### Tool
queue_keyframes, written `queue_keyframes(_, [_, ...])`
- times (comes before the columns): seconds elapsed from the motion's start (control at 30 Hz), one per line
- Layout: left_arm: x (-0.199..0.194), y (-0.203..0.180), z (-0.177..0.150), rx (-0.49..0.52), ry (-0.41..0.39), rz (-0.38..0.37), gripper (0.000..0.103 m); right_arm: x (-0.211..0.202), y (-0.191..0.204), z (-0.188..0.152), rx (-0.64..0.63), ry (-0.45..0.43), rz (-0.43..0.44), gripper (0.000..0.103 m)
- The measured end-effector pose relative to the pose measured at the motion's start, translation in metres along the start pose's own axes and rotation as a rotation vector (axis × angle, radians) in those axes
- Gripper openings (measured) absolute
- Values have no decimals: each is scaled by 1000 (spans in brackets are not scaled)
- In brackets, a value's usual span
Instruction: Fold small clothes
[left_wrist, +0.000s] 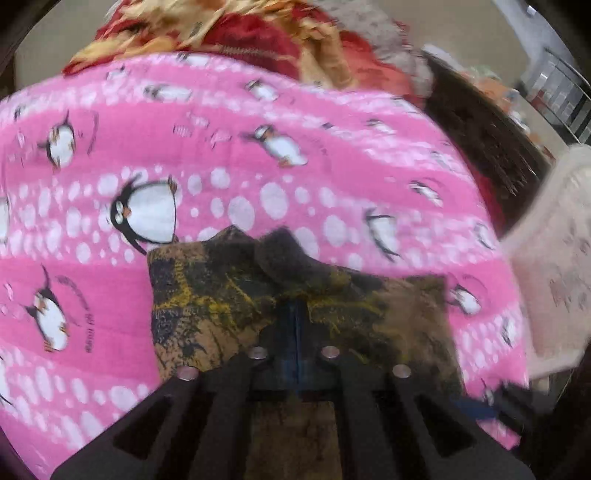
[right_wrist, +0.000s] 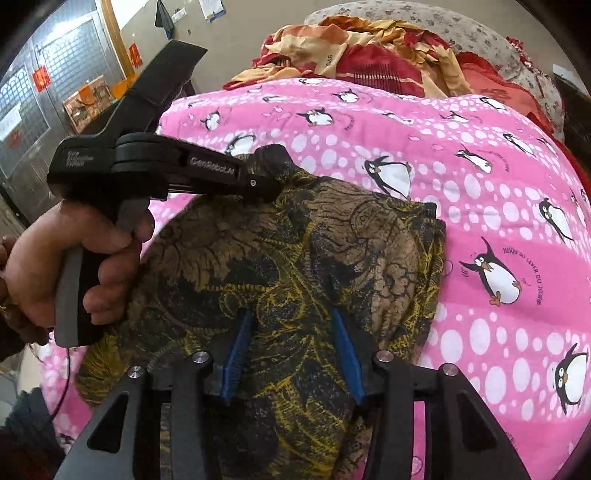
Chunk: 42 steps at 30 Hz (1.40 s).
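Pink bedding printed with penguins and white dots (right_wrist: 480, 229) covers the work surface, with a metal-grilled door (right_wrist: 48, 85) and a plain wall behind it at far left of the right wrist view. At left in that view a person's hand (right_wrist: 70, 266) grips the handle of the left gripper (right_wrist: 269, 184), whose tip reaches to the upper edge of a small brown garment with black and yellow patterning (right_wrist: 295, 258). The left wrist view shows that gripper's blue-lined fingers pressed together on a raised fold of the cloth (left_wrist: 295, 321), so the claw looks clamped on the garment, though motion blur makes the exact bite hard to read. The hold appears meant to lift or pin one edge so the piece can be doubled over.

Centre frame, the garment lies spread on the bedding, partly bunched near the left gripper. Over its near half hovers the right gripper (right_wrist: 291, 350), its blue pads (right_wrist: 236, 354) set apart with cloth showing between them; the claw is open, seemingly poised to take a second edge or to smooth the fabric flat.

At right the bedding runs on unbroken. Behind it a crumpled red and gold quilt (right_wrist: 369, 51) is heaped against a grey floral cushion (right_wrist: 491, 37). In the left wrist view a pale patterned cloth (left_wrist: 554, 258) hangs at the right edge.
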<state>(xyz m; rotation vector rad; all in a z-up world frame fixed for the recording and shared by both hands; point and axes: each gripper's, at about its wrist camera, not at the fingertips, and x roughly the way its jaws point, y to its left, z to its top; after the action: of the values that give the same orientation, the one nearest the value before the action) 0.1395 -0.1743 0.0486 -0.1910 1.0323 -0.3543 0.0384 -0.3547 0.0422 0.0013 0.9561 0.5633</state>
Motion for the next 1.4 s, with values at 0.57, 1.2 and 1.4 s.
queue_keyframes(0.57, [-27, 41, -100, -92, -9, -299, 87, 36, -96, -2, 413, -65, 440, 102])
queue_keyframes(1.2, [-74, 49, -88, -63, -173, -157, 19, 47, -60, 33, 363, -35, 328, 27])
queue_keyframes(1.4, [-105, 129, -69, -104, -195, -58, 19, 98, -11, 67, 379, -9, 419, 27])
